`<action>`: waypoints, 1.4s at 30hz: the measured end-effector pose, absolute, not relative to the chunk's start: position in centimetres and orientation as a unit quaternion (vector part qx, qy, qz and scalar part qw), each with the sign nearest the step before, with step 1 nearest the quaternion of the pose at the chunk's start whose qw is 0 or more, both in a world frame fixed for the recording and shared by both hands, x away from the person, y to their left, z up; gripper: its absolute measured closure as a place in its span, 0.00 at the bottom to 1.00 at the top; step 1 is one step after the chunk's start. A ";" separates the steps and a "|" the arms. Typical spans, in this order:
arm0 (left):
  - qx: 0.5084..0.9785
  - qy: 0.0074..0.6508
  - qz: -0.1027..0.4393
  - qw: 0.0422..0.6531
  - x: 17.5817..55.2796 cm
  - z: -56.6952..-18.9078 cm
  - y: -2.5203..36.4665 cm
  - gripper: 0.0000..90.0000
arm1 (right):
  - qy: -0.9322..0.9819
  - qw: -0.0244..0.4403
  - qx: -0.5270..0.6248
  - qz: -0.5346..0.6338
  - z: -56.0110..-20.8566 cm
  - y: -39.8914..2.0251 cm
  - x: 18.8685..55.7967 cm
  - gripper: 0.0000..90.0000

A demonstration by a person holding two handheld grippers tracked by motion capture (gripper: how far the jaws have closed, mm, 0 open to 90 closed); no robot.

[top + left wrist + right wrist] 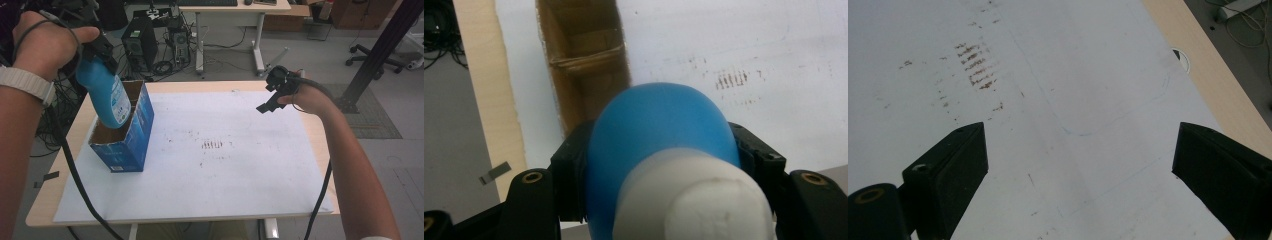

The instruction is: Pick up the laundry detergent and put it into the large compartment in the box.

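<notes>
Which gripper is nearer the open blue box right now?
Left. The left gripper holds the blue bottle just above the blue box; the right gripper hovers open, across the table.

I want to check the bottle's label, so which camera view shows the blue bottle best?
The high view: the blue bottle shows side-on with its label, tilted over the open box. The left gripper view looks along it from its white cap end, clamped in the left gripper.
</notes>
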State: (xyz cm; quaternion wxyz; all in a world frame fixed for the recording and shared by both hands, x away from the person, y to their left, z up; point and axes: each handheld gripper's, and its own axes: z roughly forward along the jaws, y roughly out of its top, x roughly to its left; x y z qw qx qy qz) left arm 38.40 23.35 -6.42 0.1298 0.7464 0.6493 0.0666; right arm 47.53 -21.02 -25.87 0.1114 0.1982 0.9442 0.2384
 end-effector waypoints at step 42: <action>0.739 0.660 0.077 0.113 40.5 -12.4 26.1 0.42 | 0.945 0.105 0.205 0.232 -26.6 -21.0 48.0 0.09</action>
